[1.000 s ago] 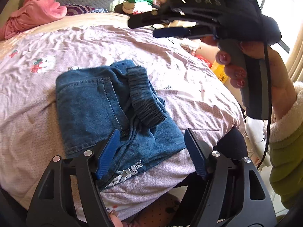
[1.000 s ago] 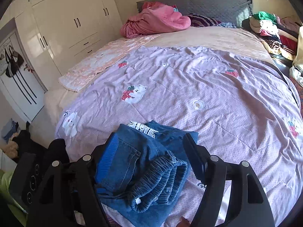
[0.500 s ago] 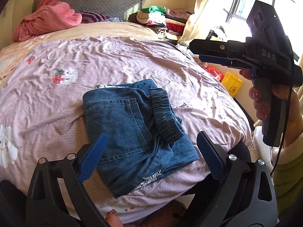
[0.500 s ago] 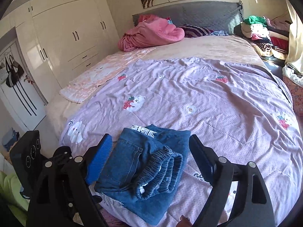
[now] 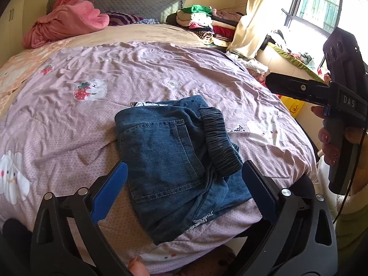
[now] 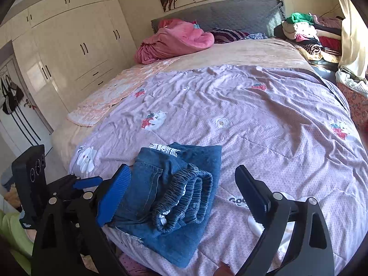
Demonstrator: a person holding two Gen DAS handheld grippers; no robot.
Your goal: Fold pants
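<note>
A big bed (image 6: 264, 119) with a purple blanket (image 5: 142, 69) fills the room. The folded blue pants (image 5: 174, 161) lie near its edge, at about 6 o'clock on the bed. The left gripper (image 5: 184, 191) hangs above them with its jaws wide apart, holding nothing. The right gripper (image 6: 181, 197) is spread wide too, off at 3 o'clock from the pants.

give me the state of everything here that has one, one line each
denim pants: folded into a compact bundle on the bed, elastic waistband on top
left gripper: open, empty, above the pants
right gripper: open, empty
purple bedspread: spread out, wrinkled
pink blanket: bunched by the headboard
wardrobe doors: closed
clothes pile: stacked
</note>
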